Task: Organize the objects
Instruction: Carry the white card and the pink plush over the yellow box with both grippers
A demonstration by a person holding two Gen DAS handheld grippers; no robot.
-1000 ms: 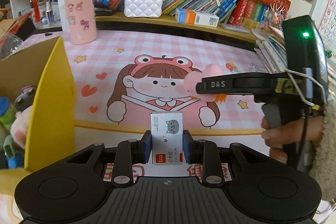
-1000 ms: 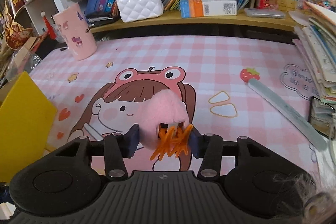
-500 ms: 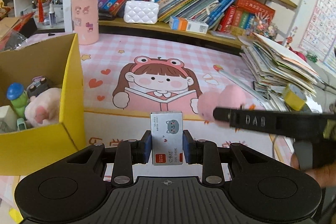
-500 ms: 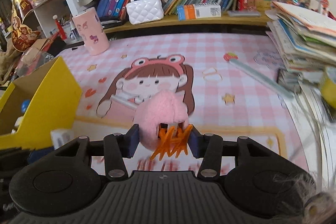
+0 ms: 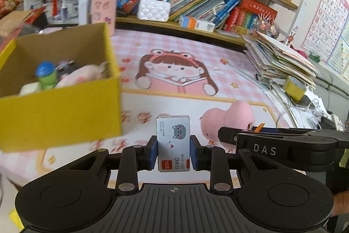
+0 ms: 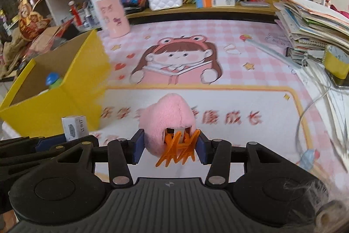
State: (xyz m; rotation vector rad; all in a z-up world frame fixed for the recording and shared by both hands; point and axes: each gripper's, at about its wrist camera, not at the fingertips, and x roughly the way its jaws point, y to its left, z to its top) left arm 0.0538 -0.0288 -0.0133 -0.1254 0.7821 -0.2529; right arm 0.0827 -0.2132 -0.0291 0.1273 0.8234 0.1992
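A: Since the earlier frames both views pull back from the bookshelf, and the yellow box (image 5: 59, 115) now fills the left of the left wrist view where only its corner showed before.

B: And the claws?

A: The left claw (image 5: 173, 151) is pinching a small staple box (image 5: 173, 141), upright between its pads at lower centre. The right claw (image 6: 169, 145) is pinching a pink plush hair clip (image 6: 168, 119), orange teeth pointing down toward the camera. In the left view that clip (image 5: 229, 121) shows just right of the staple box, above the counter (image 5: 174, 45).

B: What could go wrong?

A: The box's near wall stands between the left claw and the toys (image 5: 47, 78) inside. Coming in too low, I think, would knock the staple box against the cardboard rim and twist it out of the pads.

B: And the clip?

A: It is soft and held near its edge; a jolt could let it slip. The two claws are also close together, so crowding over the one opening risks a bump.
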